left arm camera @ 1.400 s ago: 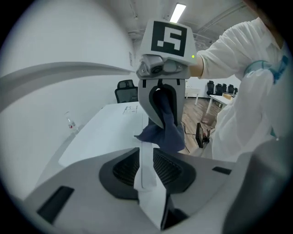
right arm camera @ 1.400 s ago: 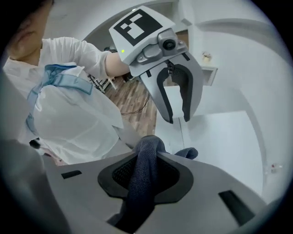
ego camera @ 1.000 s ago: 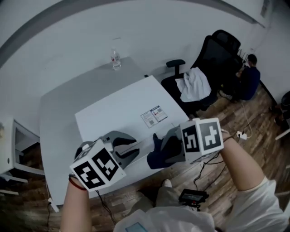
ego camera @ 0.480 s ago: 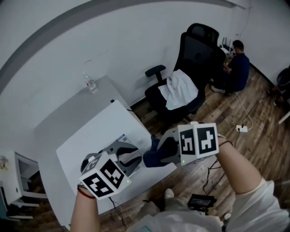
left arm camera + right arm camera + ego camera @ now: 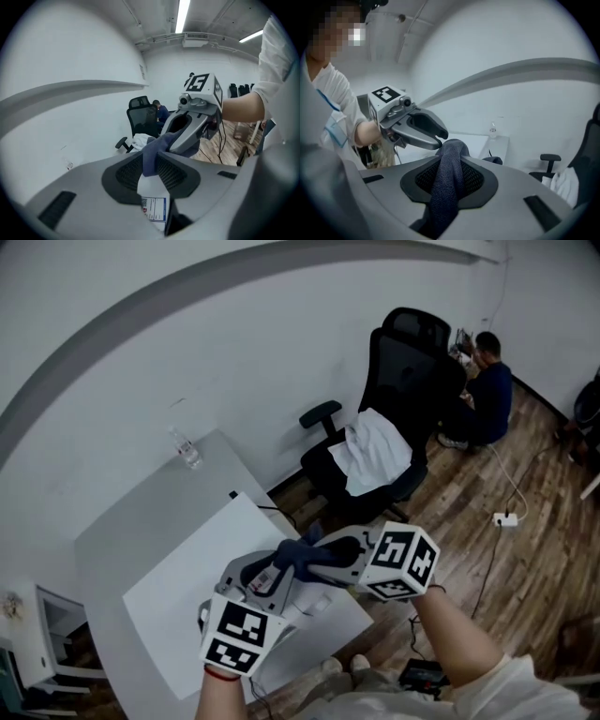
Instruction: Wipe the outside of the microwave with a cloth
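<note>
A dark blue cloth (image 5: 298, 554) is bunched between my two grippers, above the white microwave top (image 5: 178, 615). My left gripper (image 5: 279, 570) is shut on one end of it and my right gripper (image 5: 317, 551) on the other. In the left gripper view the cloth (image 5: 151, 152) runs up from between the pads (image 5: 129, 174) to the right gripper (image 5: 187, 133). In the right gripper view the cloth (image 5: 447, 178) hangs down between the jaws, and the left gripper (image 5: 439, 137) touches its top. A printed label (image 5: 153, 208) shows on the microwave below.
The microwave stands on a grey table (image 5: 122, 521) that also carries a water bottle (image 5: 187, 448). A black office chair with a white garment (image 5: 380, 451) stands right of it, and a person (image 5: 487, 385) sits beyond. A power strip (image 5: 506, 519) lies on the wood floor.
The two grippers have come together over the microwave. The cloth, held before by the right gripper alone, is now pinched by the left one too. The head view has swung left.
</note>
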{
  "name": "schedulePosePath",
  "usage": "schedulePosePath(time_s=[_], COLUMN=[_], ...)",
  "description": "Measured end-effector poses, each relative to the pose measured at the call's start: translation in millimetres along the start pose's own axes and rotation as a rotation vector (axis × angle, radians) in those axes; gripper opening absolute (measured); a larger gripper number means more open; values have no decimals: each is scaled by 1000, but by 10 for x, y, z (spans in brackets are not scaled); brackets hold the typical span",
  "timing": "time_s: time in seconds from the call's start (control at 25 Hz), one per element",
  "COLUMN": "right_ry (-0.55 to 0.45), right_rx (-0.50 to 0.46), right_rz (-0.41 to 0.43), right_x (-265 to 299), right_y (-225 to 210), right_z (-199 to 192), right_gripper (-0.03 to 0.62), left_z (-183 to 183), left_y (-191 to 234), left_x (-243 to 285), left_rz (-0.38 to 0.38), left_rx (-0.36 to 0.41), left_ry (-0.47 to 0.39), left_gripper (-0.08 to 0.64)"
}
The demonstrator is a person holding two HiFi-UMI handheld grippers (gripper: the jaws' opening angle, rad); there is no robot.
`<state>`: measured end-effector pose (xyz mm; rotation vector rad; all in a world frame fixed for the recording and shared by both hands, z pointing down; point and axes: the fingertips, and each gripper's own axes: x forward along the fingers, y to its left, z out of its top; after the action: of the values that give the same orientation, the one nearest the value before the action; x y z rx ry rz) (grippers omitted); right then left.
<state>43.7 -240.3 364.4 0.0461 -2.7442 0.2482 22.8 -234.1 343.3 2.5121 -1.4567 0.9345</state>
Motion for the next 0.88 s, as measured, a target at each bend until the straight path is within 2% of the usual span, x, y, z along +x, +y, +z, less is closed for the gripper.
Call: schedulePosePath(time_s=[0.08, 0.16, 0.32, 0.44, 0.56, 0.64, 0.76, 0.88], right_ry=[-67, -99, -173, -225, -294, -310, -278, -205], right_rx=[98, 157, 194, 136, 40, -6, -61, -142], right_rz=[-22, -35, -19, 61, 195, 284, 408, 467], right_x=[90, 195, 347, 423, 495, 575, 739, 861], right_y=[-96, -188, -360, -447, -579, -685, -843, -1050], right_z=[-3, -13, 121, 208, 283, 271, 254, 302], right_gripper=[94, 94, 95, 94, 95, 94, 95, 95], left_z=[-3, -12, -48, -47, 4, 13, 71, 171], left_y=[93, 195, 386, 513, 651, 754, 953, 1168], left_x=[-18, -26, 30, 44, 53, 79, 182, 352], left_rz=[28, 43, 59, 82, 110, 157, 249, 340], left_rx=[-35, -65, -94, -128, -183, -201, -241, -284], left_ry=[-21, -32, -11, -7, -15, 7, 46, 74], left_gripper=[94, 94, 94, 94, 94, 94, 94, 94])
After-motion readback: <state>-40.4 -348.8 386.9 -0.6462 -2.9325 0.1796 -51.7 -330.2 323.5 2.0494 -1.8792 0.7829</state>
